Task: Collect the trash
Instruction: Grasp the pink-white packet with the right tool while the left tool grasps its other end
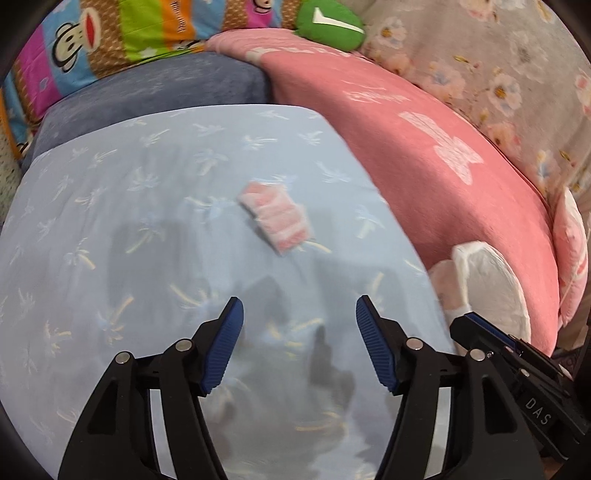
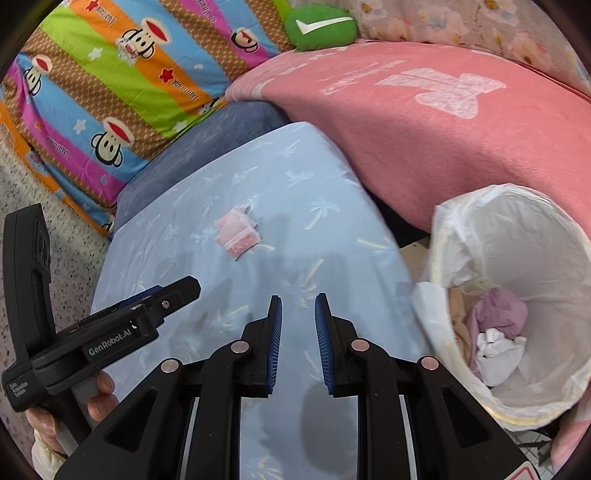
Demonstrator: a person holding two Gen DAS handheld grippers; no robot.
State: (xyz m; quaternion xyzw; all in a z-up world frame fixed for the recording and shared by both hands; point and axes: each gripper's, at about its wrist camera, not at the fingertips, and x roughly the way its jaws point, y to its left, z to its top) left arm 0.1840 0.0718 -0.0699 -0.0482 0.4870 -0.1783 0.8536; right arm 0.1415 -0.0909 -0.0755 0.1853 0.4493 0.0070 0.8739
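Note:
A small pink-and-white wrapper (image 1: 275, 216) (image 2: 236, 234) lies flat on the pale blue sheet (image 1: 129, 229) (image 2: 295, 206). My left gripper (image 1: 300, 301) hangs above the sheet short of the wrapper, open, with nothing between its fingers. Beside it my right gripper (image 2: 298, 296) stands open by a narrow gap, also empty. A bin with a white liner (image 2: 535, 240) (image 1: 491, 280) stands to the right of the sheet. It holds a crumpled purple piece (image 2: 498, 312) and white crumpled paper (image 2: 495, 350). Each wrist view shows the other gripper from the side, the left gripper (image 2: 173, 291) and the right gripper (image 1: 476, 325).
A pink blanket (image 1: 424, 158) (image 2: 424, 140) rises behind the sheet and the bin. A striped monkey-print quilt (image 2: 122, 81), a green cushion (image 2: 321, 27) and a blue-grey cushion (image 1: 166, 88) lie at the back. Speckled floor (image 2: 55, 192) shows at the left. A hand (image 2: 99, 398) holds the left gripper.

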